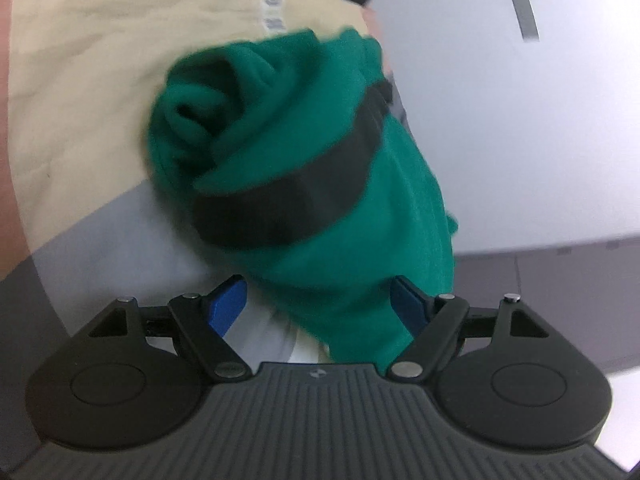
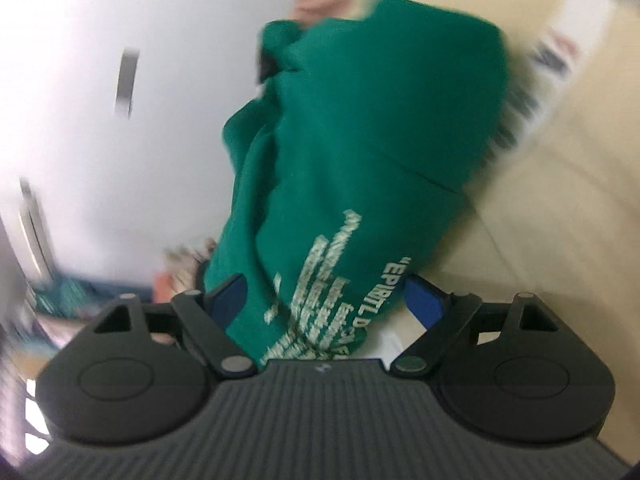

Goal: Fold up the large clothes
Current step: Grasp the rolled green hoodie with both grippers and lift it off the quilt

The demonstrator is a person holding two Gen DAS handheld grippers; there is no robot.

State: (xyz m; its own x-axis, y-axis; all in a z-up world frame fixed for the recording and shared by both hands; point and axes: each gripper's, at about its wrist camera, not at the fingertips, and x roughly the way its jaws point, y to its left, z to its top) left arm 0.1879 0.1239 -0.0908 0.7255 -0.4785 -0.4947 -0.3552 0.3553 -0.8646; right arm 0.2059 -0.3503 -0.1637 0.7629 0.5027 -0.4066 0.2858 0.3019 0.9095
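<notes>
A green garment (image 1: 328, 184) with a black band is bunched and rolled, held in the air in front of the person's beige shirt (image 1: 100, 80). My left gripper (image 1: 318, 300) has its blue fingers (image 1: 228, 300) wide apart with the green cloth lying between them. In the right wrist view the same green garment (image 2: 360, 140) shows white printed lettering; my right gripper (image 2: 326, 300) also has its blue fingers (image 2: 424, 300) wide apart with cloth between them. Both views are motion-blurred.
A pale grey wall or cabinet face (image 1: 520, 140) with a metal handle (image 1: 520, 4) stands behind. The person's beige shirt (image 2: 560, 200) fills the right of the right wrist view. Blurred coloured items (image 2: 60, 292) lie low at the left.
</notes>
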